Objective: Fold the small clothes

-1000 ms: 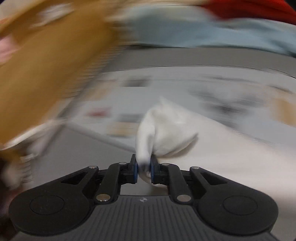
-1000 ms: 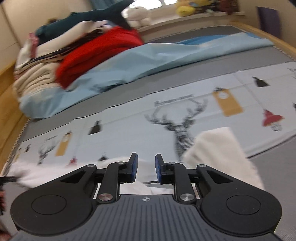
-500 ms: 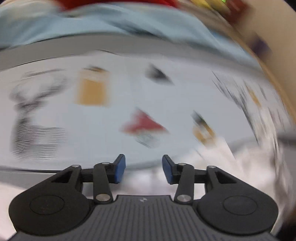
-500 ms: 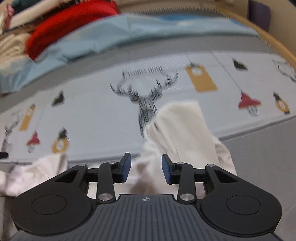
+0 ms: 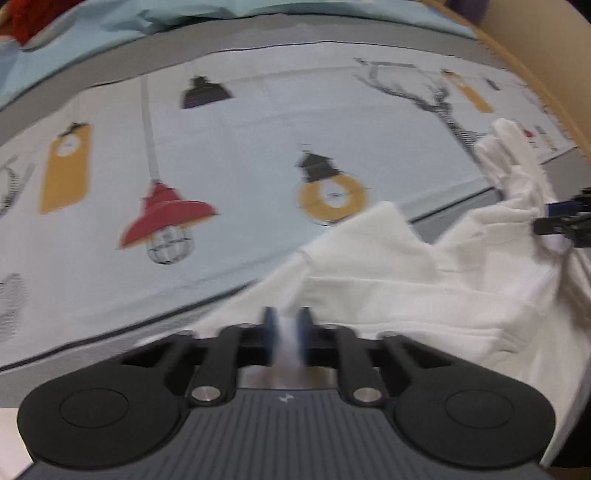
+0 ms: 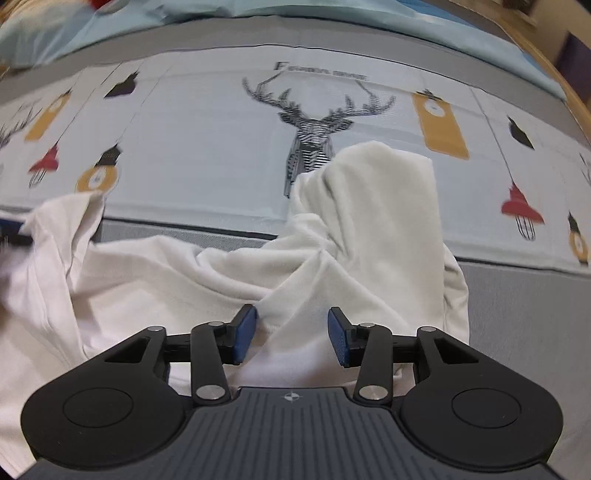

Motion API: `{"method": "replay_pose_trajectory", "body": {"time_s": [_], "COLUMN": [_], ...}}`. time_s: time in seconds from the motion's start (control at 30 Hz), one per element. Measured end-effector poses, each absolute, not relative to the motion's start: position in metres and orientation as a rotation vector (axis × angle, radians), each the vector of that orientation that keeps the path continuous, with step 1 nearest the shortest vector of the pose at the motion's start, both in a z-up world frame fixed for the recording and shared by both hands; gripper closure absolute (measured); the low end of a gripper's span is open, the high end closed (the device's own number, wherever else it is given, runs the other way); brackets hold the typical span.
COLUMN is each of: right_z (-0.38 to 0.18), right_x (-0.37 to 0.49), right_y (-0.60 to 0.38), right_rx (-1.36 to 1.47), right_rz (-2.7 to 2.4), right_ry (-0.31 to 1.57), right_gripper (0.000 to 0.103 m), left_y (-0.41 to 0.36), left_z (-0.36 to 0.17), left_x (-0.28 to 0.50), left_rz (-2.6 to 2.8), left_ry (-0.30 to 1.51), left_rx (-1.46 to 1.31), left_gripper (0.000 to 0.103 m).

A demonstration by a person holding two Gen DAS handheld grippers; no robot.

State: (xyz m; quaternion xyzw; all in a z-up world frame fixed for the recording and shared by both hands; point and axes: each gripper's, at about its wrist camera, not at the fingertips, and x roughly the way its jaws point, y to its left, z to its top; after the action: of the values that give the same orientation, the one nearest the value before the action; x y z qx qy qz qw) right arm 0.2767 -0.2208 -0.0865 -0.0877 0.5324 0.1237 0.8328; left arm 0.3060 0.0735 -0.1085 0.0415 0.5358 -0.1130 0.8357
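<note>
A crumpled white garment lies on the printed bed sheet. My left gripper is at its near left edge, jaws closing, with a blurred strip of white fabric pinched between the blue pads. In the right wrist view the garment spreads across the front, one sleeve heaped up over the deer print. My right gripper hovers open just above a fold; the cloth lies between the pads, which do not press on it. The right gripper's tip also shows at the left wrist view's right edge.
The sheet carries lamp, tag and deer prints with a grey border. A light blue blanket lies bunched at the far side. A wooden bed frame curves along the right. Something red sits at the far left.
The left gripper let go of a cloth bundle, swung across with jaws wide, and has now closed on the garment's edge. The right gripper opened wider and sank toward the garment.
</note>
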Motion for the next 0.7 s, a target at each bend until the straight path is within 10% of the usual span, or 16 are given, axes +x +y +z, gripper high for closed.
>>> {"method": "replay_pose_trajectory", "body": {"time_s": [0.1,0.2,0.6,0.7], "right_z": [-0.086,-0.076,0.012,0.012], "right_x": [0.279,0.282,0.309,0.314], "right_y": [-0.223,-0.230,-0.220,-0.212], "right_rx": [-0.176,-0.121,0.197,0.136], "right_rz": [0.290,0.288,0.213,0.183], "right_ry": [1.133,1.090,0.471,0.447], "right_gripper": [0.096,0.102,0.101,0.070], "left_y": [0.081,0.082,0.151,0.163], "left_z": [-0.107,-0.102,-0.022,-0.020], "left_x": [0.308,0.307,0.318,0.321], "left_rz": [-0.258,-0.277,0.067,0.163], "left_ry": [1.135,1.113,0.740,0.672], "left_rx": [0.072,0.078,-0.054,-0.107], "left_gripper": [0.102,0.102,0.102,0.101]}}
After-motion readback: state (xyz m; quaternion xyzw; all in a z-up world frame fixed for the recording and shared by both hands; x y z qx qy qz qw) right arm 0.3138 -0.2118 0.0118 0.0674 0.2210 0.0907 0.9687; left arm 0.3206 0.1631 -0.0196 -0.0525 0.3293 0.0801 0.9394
